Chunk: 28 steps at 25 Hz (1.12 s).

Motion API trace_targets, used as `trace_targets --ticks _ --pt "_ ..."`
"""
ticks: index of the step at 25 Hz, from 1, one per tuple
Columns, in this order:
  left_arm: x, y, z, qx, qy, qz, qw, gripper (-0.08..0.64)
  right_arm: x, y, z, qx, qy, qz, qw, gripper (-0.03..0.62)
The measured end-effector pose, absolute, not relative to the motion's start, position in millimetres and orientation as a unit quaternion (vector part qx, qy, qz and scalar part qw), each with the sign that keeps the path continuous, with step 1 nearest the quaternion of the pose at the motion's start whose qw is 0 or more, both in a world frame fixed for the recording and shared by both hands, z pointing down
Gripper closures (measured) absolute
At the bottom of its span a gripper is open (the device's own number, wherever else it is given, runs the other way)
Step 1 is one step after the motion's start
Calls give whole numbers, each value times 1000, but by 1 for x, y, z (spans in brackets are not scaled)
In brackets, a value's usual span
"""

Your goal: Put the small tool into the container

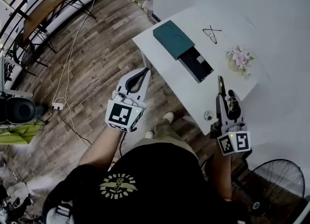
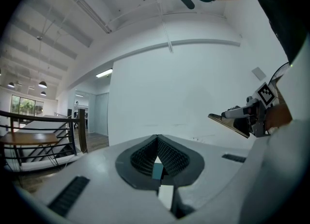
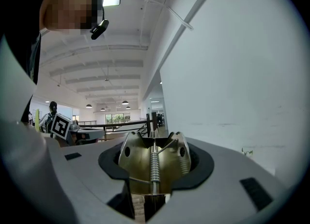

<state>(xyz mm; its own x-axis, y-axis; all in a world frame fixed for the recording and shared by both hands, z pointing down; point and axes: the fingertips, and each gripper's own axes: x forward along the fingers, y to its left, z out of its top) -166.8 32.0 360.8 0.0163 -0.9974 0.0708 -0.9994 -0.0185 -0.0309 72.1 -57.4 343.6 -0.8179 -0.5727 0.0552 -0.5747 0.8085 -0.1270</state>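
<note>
Setting: open-plan office or studio on an upper level, loft style. Evidence: wood-plank floor (image 1: 97,58); plain white walls; white ceiling with exposed beams (image 3: 97,65), hanging lamps (image 2: 42,84) and a strip light (image 2: 104,73). A dark railing (image 2: 38,116) borders a drop. Furniture: white table (image 1: 169,68), wooden desk (image 1: 46,5) with chairs beside it, dark swivel chair (image 1: 19,109). A power strip (image 1: 58,105) with cables and a fan (image 1: 278,182) are on the floor.

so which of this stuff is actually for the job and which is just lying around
For the job: brass tool, held in the right gripper; teal container, slid open.
Just lying about: glasses, flower ornament, small round object, all on the table; fan.
</note>
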Motion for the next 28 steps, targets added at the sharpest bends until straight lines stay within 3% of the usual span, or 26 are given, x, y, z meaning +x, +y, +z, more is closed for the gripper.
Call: trace_targets --ticks 6,28 --pt "-172 8 370 714 -699 38 24 554 55 -81 352 289 -955 66 18 405" --pt "-178 -78 316 687 -723 60 -29 554 33 -184 318 243 -966 70 -55 405"
